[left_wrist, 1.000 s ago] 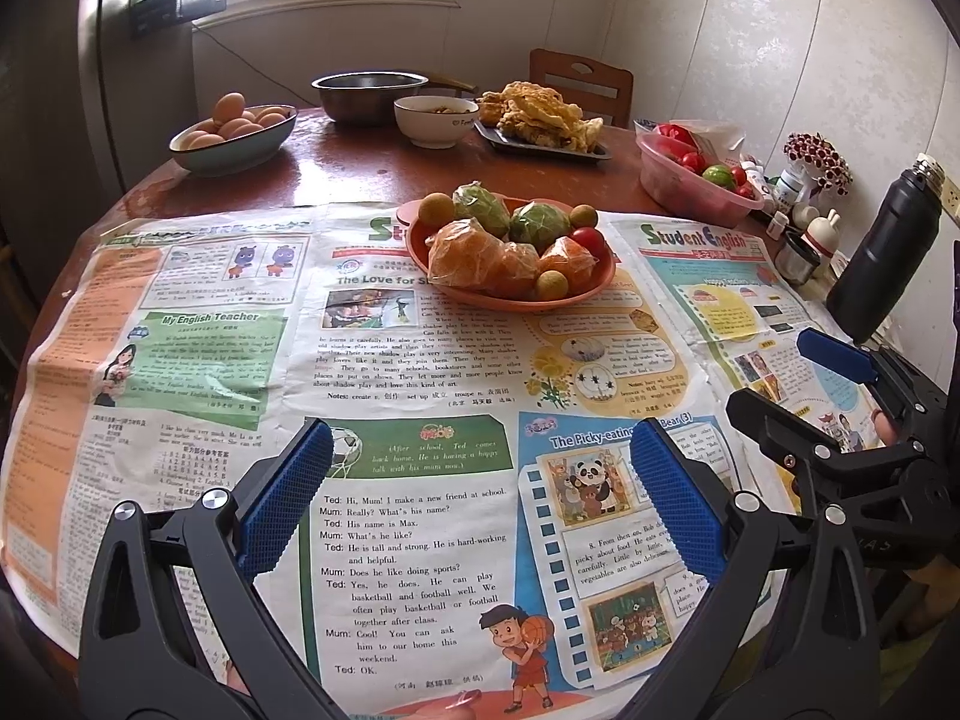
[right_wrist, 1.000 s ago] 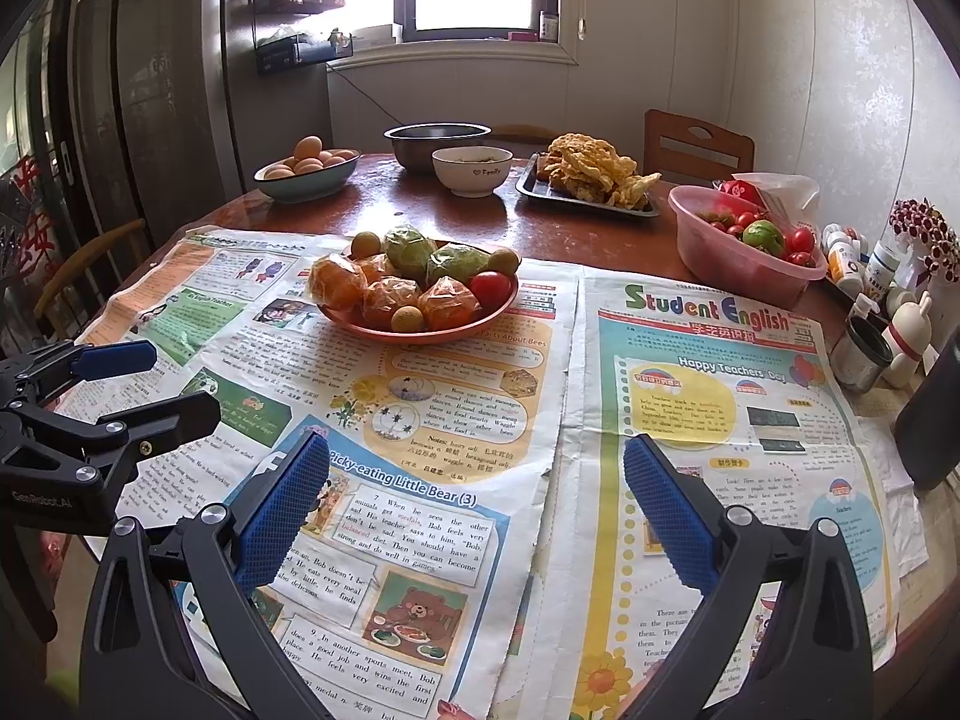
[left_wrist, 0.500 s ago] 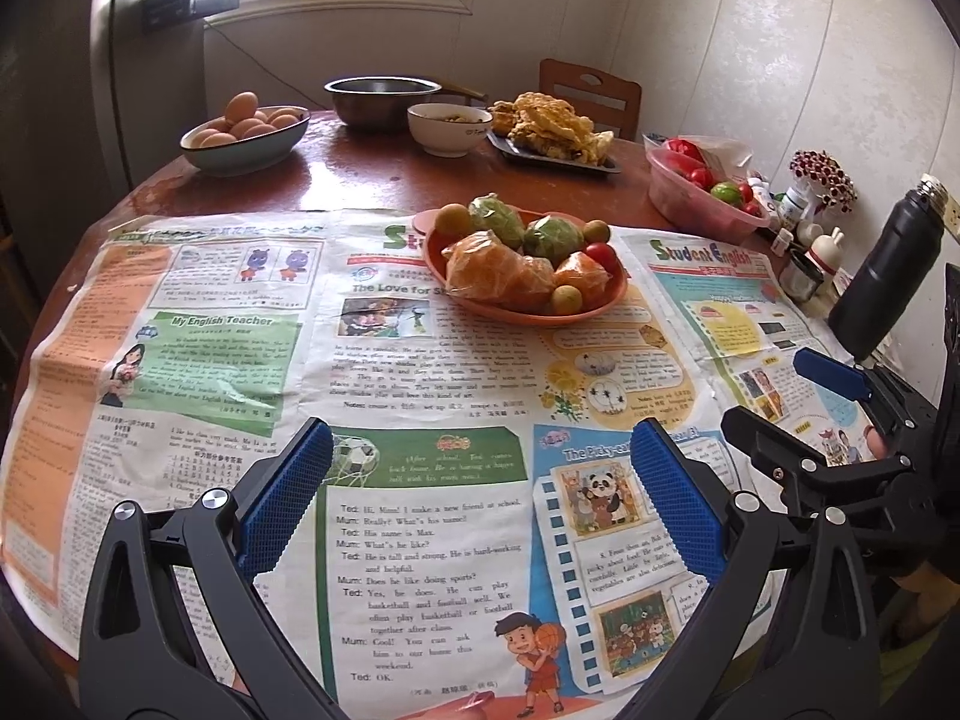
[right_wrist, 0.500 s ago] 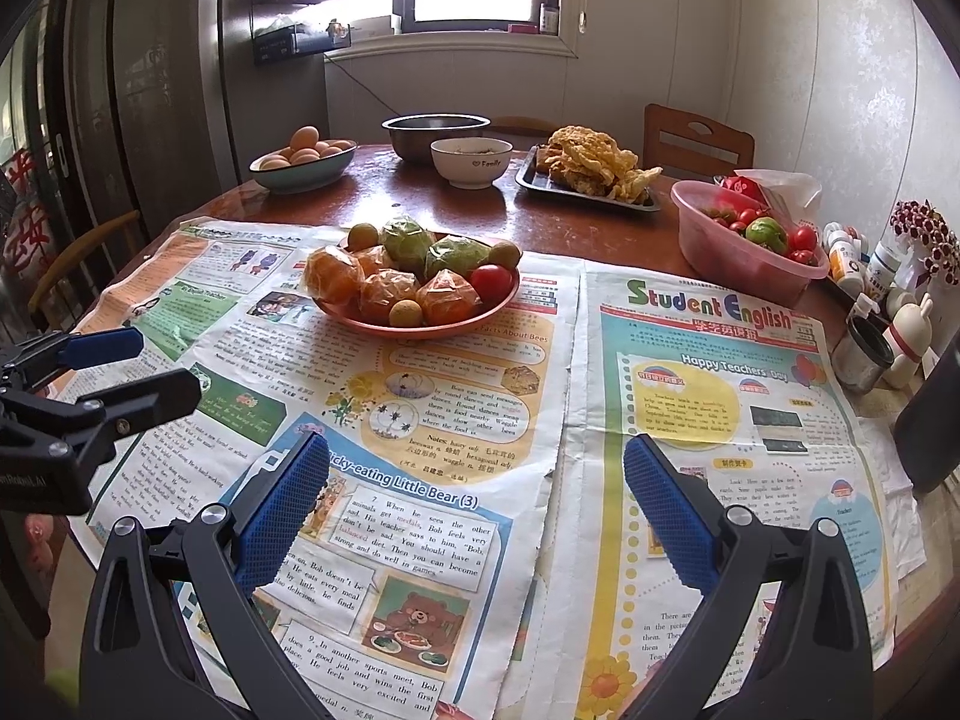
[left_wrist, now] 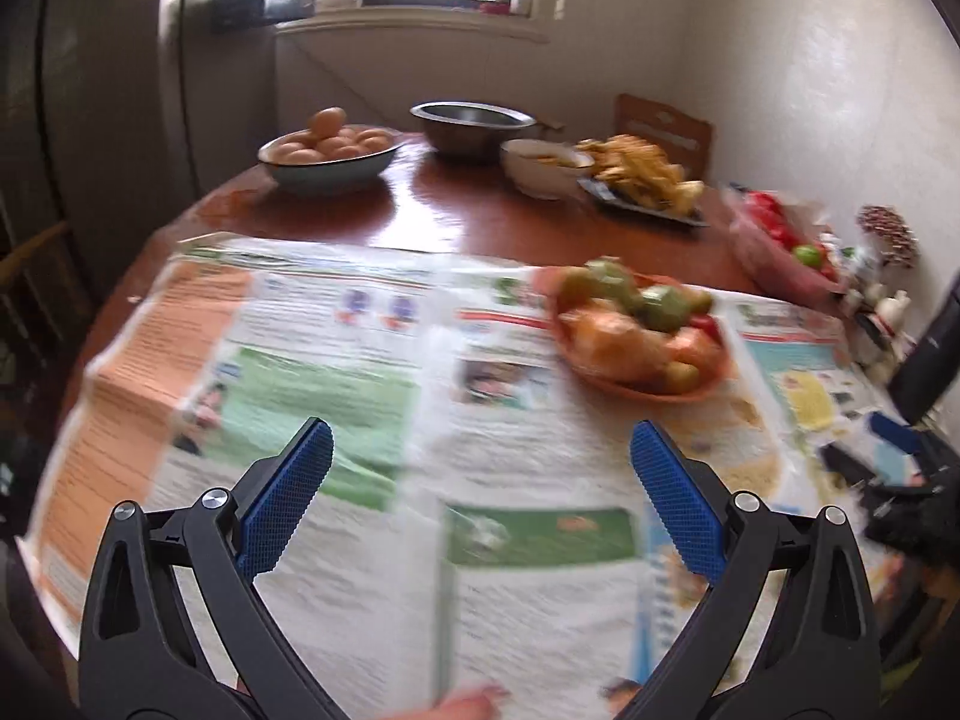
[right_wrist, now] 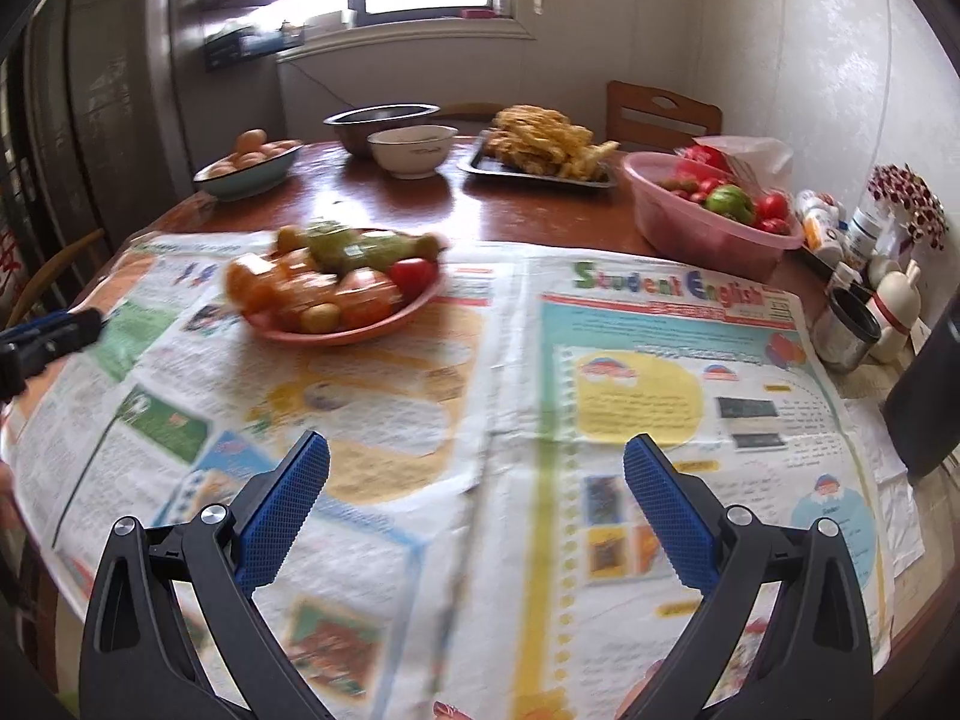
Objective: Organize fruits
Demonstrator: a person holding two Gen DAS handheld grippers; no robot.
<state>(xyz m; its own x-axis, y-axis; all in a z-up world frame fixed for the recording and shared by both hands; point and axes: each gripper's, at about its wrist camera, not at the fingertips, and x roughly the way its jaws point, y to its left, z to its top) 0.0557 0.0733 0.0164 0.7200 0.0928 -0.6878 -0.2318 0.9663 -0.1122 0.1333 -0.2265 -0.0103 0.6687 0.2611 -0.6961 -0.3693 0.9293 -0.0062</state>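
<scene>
An orange plate (left_wrist: 606,383) piled with wrapped oranges, green fruits, small yellow-green fruits and a red tomato (right_wrist: 411,273) sits on newspaper in the middle of the table; it also shows in the right wrist view (right_wrist: 336,337). My left gripper (left_wrist: 477,462) is open and empty, above the newspaper, near side and left of the plate. My right gripper (right_wrist: 477,471) is open and empty, near side and right of the plate. Each gripper shows at the edge of the other's view. Both views are motion-blurred.
A pink basin (right_wrist: 708,228) of tomatoes and a green fruit stands at the right. At the back are a bowl of eggs (left_wrist: 327,156), a steel bowl (left_wrist: 471,123), a white bowl (right_wrist: 411,150) and a tray of fried food (right_wrist: 540,144). A black flask (right_wrist: 930,384) and small bottles (right_wrist: 834,228) line the right edge.
Both grippers have moved forward over the newspaper toward the plate, and the left view has swung leftward. Both stay open and empty.
</scene>
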